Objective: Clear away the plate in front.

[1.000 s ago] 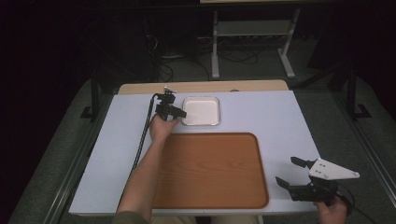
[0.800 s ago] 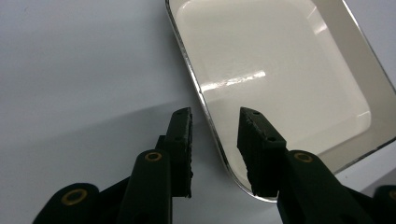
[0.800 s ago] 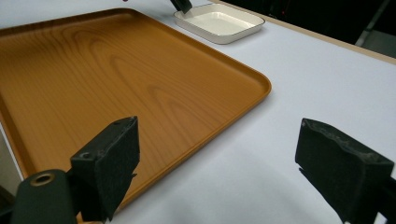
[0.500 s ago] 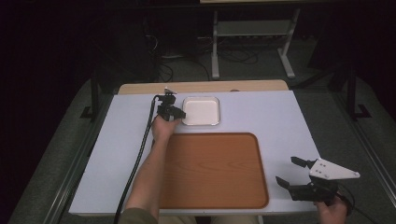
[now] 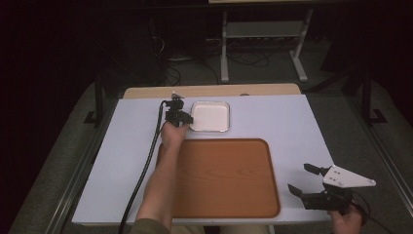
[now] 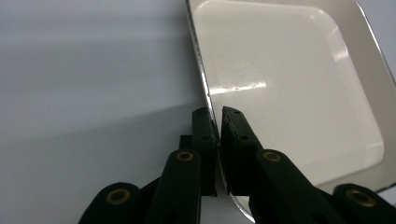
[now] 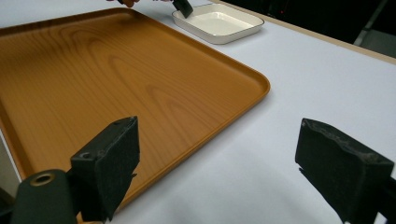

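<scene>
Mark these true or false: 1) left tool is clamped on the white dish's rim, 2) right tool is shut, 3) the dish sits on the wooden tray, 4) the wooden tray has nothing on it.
1) True: the left tool, whose jaws have just been closing, pinches the rim of the white dish.
2) False: the right tool stands wide open, nothing between its jaws.
3) False: the dish rests on the white table, just beyond the wooden tray.
4) True.

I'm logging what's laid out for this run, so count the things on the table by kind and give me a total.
White dish: 1
Wooden tray: 1
Total: 2
The left gripper has just been closing and is clamped on the dish's rim; the right gripper is open beside the tray.
</scene>
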